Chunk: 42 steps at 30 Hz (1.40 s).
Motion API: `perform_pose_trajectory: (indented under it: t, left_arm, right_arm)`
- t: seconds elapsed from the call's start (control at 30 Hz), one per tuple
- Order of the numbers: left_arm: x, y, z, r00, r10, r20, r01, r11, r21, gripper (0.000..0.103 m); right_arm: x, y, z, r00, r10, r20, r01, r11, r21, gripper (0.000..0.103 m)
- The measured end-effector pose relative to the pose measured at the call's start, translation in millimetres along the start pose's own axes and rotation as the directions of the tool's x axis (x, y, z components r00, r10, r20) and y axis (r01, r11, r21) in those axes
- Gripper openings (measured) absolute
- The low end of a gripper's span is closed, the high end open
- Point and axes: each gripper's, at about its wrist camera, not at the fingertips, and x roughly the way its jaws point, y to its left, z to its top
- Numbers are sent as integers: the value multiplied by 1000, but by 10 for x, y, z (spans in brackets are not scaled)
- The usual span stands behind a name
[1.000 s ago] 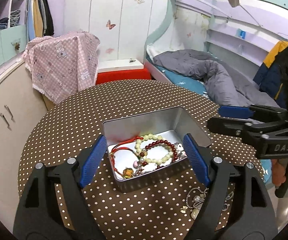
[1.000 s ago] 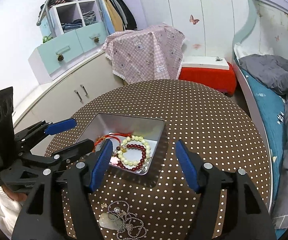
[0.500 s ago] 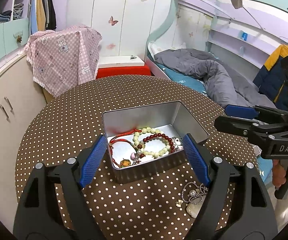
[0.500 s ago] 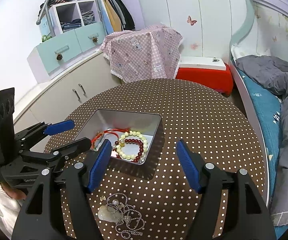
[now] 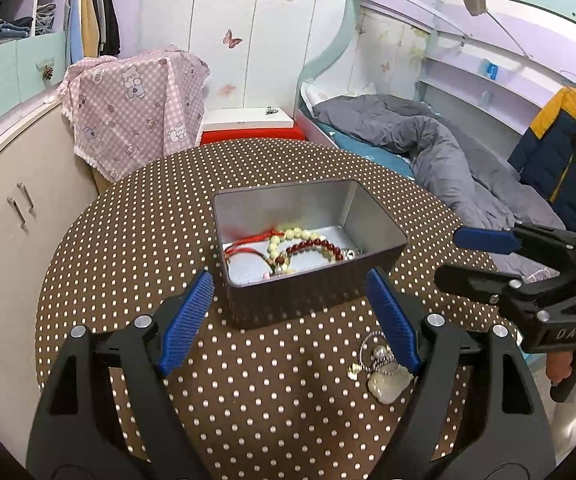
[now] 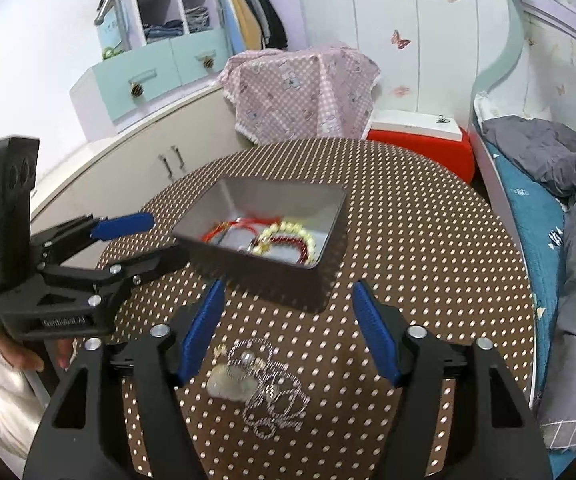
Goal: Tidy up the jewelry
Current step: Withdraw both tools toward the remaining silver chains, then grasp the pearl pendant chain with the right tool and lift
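1. Silver chain necklace (image 6: pixel 266 388) lies in a loose tangle on the dotted tabletop (image 6: pixel 428 248), with a pale pendant (image 6: pixel 230 385) and a pearl at its near-left side. It sits outside the metal tin (image 6: pixel 248 264), just in front of it.
2. Right gripper (image 6: pixel 288 328) hangs over that tangle with its blue pads spread wide and nothing between them. Closing on only one loop is a likely fault: the rest of the chain would trail and could drag across the cloth or snag on the tin's rim.
3. Left gripper (image 5: pixel 290 320) is likewise wide open and empty, poised just short of the tin's near wall (image 5: pixel 308 292). In its view the necklace (image 5: pixel 380 364) lies partly under the right-hand pad, so a downward move there could pin or scatter the chain.
4. The tin already holds a red cord bracelet (image 5: pixel 248 246), a cream bead bracelet (image 5: pixel 296 236) and a dark red bead bracelet (image 5: pixel 316 246), all overlapping. Dropping the chain on top could knot it into the beads and cord.
5. The tin looks light and stands free on the tabletop. A knock from either gripper could shove it towards the far edge or tip it.
6. The two grippers are near each other around the same small area. If both reach for the necklace at once, they could collide.
7. The pendant is smooth and rounded; a pinch on it alone may slip.
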Motion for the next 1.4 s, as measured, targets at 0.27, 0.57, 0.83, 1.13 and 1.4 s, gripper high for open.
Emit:
perform_pose_trajectory:
  t: [0.27, 0.57, 0.83, 1.13, 1.4]
  left_arm:
    - [-28, -73, -178, 999, -4, -35, 5, 1000, 24, 78]
    - [4, -150, -378, 996, -22, -90, 26, 998, 49, 78]
    - [69, -189, -499, 991, -29, -134, 37, 998, 58, 78]
    - [166, -290, -560, 985, -83, -151, 96, 992, 82, 78]
    - [338, -382, -543, 973, -142, -181, 163, 981, 104, 41]
  right_arm:
    - [137, 120, -175, 996, 41, -74, -42, 999, -9, 33]
    - [360, 266, -279, 987, 50, -151, -60, 996, -64, 21]
    - [569, 279, -304, 978, 25, -205, -41, 996, -75, 13]
    - [559, 213, -307, 981, 10, -193, -21, 998, -56, 10]
    - [286, 35, -239, 992, 24, -123, -24, 1000, -3, 10]
